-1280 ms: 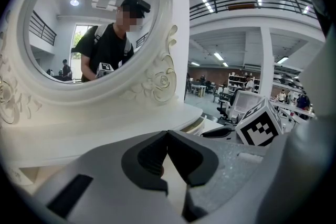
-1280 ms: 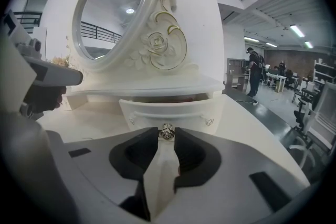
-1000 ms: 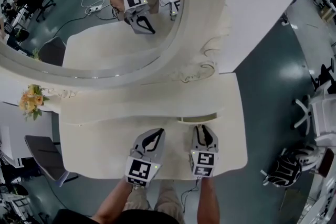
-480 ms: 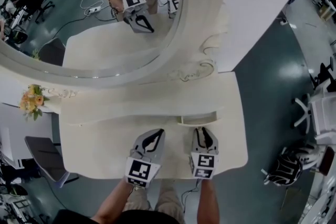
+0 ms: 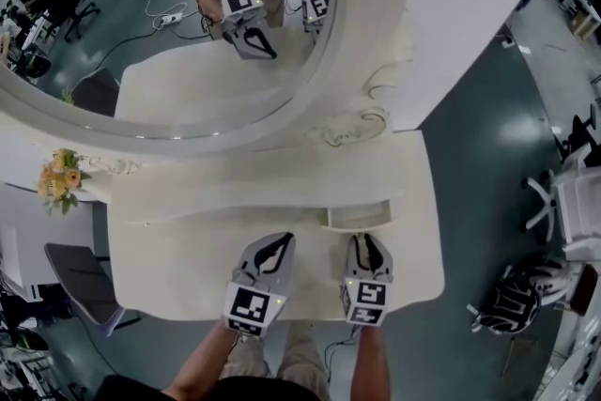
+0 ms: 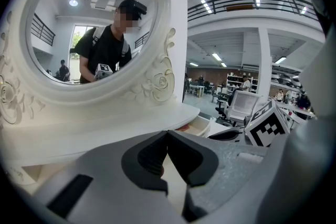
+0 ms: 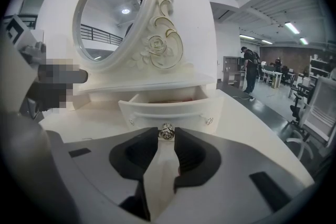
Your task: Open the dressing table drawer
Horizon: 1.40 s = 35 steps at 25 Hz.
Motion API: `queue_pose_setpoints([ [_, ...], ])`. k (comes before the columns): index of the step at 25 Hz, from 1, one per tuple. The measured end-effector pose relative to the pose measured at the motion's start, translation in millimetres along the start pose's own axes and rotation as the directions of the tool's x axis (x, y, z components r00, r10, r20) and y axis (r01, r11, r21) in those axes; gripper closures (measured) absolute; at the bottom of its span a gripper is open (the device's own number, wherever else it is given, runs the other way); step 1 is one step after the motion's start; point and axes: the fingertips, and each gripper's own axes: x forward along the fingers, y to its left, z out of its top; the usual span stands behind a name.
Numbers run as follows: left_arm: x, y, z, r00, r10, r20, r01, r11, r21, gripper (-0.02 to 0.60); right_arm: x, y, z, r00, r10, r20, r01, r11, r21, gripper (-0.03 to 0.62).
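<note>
Drawer: a small cream drawer [image 7: 168, 107] stands partly open under the mirror shelf, on the right half of the bench [image 5: 178, 249].
Right gripper: the right gripper [image 5: 364, 239] pinches the drawer's shiny round knob [image 7: 167, 131].
Left gripper: the left gripper [image 6: 168, 132] has its tips pressed together, empty, over bare bench beside the right one.
Around: an oval mirror [image 7: 107, 16] stands behind, with orange flowers [image 5: 56, 183] far left.
Hidden: the drawer's inside barely shows. A dark chair [image 5: 80, 286] sits partly under the bench edge.
Surfaces: smooth cream finish, carved rose scrolls on the mirror frame.
</note>
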Motion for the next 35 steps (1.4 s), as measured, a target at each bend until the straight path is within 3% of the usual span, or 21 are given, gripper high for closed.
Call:
queue_pose_setpoints([
  [13,-11,4,0,1.0,0.004,-0.005,-0.004,1.0,-0.018,0.578,0,0,-2,1.0,-0.024,0.018,0.025,0.999,-0.023,0.493],
  [17,-13,6,3,1.0,0.003,0.022,-0.004,1.0,0.007,0.578,1,1,3,0.998,-0.048,0.034,0.048,0.999,-0.022,0.488],
  [20,-18,4,3,1.0,0.002,0.005,-0.002,1.0,-0.019,0.578,0,0,6,0.997,-0.059,0.043,0.06,0.998,-0.022,0.474],
  [29,-41,17,24,0.998,0.029,0.062,-0.029,1.0,0.006,0.578,-19,18,40,0.994,-0.047,0.094,0.052,0.997,-0.058,0.47],
  [35,-70,27,44,0.994,0.053,0.099,-0.054,0.999,0.006,0.578,-41,44,76,0.983,-0.023,0.182,0.037,0.997,-0.073,0.479],
])
